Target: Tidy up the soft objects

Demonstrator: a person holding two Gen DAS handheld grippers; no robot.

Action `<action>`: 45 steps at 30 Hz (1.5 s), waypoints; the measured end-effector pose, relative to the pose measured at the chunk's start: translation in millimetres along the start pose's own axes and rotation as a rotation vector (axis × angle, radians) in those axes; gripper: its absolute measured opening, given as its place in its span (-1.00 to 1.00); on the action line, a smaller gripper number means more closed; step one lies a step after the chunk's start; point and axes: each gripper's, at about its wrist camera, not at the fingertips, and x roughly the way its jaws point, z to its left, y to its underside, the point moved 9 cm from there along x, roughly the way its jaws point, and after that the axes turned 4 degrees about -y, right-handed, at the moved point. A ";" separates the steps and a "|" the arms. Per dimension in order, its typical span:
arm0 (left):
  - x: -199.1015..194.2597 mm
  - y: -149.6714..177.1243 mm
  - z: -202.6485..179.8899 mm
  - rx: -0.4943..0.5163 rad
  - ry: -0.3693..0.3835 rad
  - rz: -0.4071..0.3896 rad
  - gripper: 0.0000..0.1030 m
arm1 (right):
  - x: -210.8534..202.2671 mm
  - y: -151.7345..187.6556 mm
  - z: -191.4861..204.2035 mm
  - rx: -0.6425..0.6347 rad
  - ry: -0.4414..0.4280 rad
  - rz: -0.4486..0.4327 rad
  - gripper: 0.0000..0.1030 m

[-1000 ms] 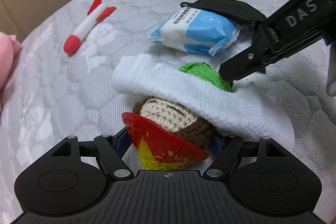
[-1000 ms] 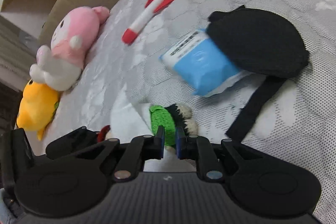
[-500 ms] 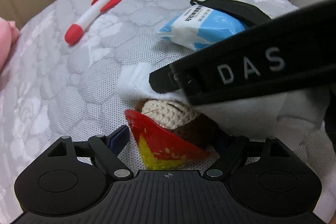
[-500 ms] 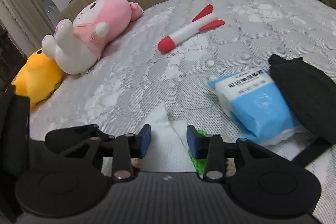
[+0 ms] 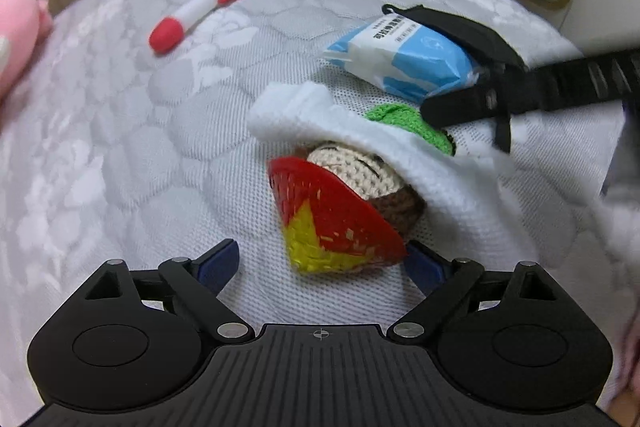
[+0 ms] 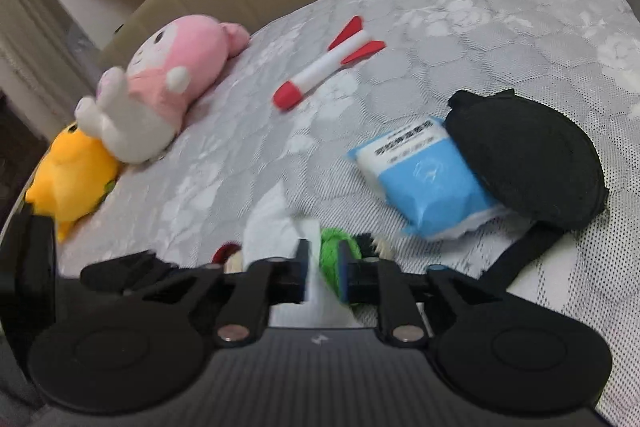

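The left gripper (image 5: 320,267) is wide apart, its fingers on either side of the crochet doll (image 5: 344,203) on the bed (image 5: 120,147). The right gripper (image 6: 323,267) pinches the white cloth (image 6: 268,223) over the doll.

White cloth (image 5: 452,183) drapes over crocheted doll (image 5: 360,175); left tool (image 5: 320,263) gapes.

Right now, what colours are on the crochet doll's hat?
Red with a yellow wedge, on the crochet doll's hat; clearest in the left wrist view.
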 end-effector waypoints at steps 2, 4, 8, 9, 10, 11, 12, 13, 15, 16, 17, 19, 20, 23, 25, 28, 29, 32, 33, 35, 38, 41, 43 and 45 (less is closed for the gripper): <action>1.8 0.4 1.4 -0.007 -0.001 0.017 0.81 | 5.1 2.2 9.8 -0.039 -0.003 0.006 -0.14; 3.2 2.0 3.4 -0.005 -0.003 0.028 0.82 | 14.4 3.1 20.8 -0.056 -0.028 0.024 -0.13; 4.9 8.6 5.9 -0.010 0.005 0.045 0.82 | 25.0 8.7 42.1 -0.136 -0.048 0.052 -0.07; 5.3 10.2 6.5 -0.012 0.007 0.049 0.82 | 27.9 10.9 43.4 -0.166 -0.025 0.051 -0.07; 5.7 11.9 7.1 -0.013 0.009 0.053 0.82 | 28.2 11.4 40.4 -0.138 -0.036 0.048 -0.08; 6.1 13.4 7.7 -0.014 0.011 0.057 0.82 | 28.1 11.5 36.7 -0.101 -0.053 0.045 -0.08; 6.2 13.2 8.1 -0.016 0.012 0.058 0.82 | 27.1 10.4 31.3 -0.046 -0.078 0.048 -0.08; 6.3 13.0 8.4 -0.018 0.014 0.058 0.82 | 26.1 8.7 25.0 0.006 -0.104 0.050 -0.15; 6.9 12.3 7.5 -0.019 0.020 0.060 0.83 | 26.1 5.9 13.7 0.084 -0.143 0.053 -0.18; 6.3 11.8 6.8 -0.019 0.022 0.059 0.83 | 25.6 4.5 10.0 0.113 -0.147 0.048 -0.36; 5.8 11.2 6.1 -0.018 0.025 0.058 0.83 | 24.9 3.2 6.6 0.140 -0.150 0.041 -0.47; 4.9 9.5 5.5 -0.022 0.032 0.053 0.83 | 22.5 0.5 1.3 0.190 -0.160 0.030 -0.61; 4.6 8.5 5.7 -0.026 0.036 0.051 0.83 | 20.3 -0.7 -0.9 0.214 -0.164 0.024 -0.66; 2.7 5.2 6.2 -0.038 0.046 0.044 0.83 | 14.0 -4.0 -7.8 0.276 -0.170 0.005 -0.78; -0.9 1.2 5.3 -0.044 0.052 0.031 0.83 | 8.3 -5.7 -13.6 0.340 -0.200 0.000 -0.90; -7.7 -4.1 3.6 -0.053 0.061 0.013 0.83 | 1.1 -7.2 -26.1 0.453 -0.268 0.003 -0.90; -10.6 -5.6 3.2 -0.055 0.062 0.006 0.83 | -0.4 -7.3 -30.8 0.491 -0.288 0.004 -0.90; -21.6 -12.3 2.3 -0.062 0.076 -0.027 0.83 | -4.0 -9.8 -42.4 0.512 -0.256 -0.007 -0.90; -27.0 -17.3 2.8 -0.078 0.105 -0.047 0.83 | -5.8 -9.8 -42.7 0.495 -0.238 -0.008 -0.90; -37.0 -27.1 3.1 -0.117 0.185 -0.081 0.83 | -9.3 -9.6 -42.6 0.460 -0.205 -0.007 -0.90; -40.3 -32.9 3.7 -0.143 0.230 -0.090 0.85 | -12.8 0.5 -39.0 0.425 -0.178 0.036 -0.86; -38.2 -34.7 4.8 -0.150 0.226 -0.084 0.86 | -17.8 17.3 -36.6 0.281 -0.067 0.038 -0.60; -32.6 -29.6 7.5 -0.151 0.198 -0.061 0.86 | -14.6 24.9 -29.3 0.110 0.052 0.037 -0.30; -28.0 -24.5 10.3 -0.170 0.187 -0.041 0.86 | -11.8 25.6 -19.7 -0.013 0.122 0.017 -0.22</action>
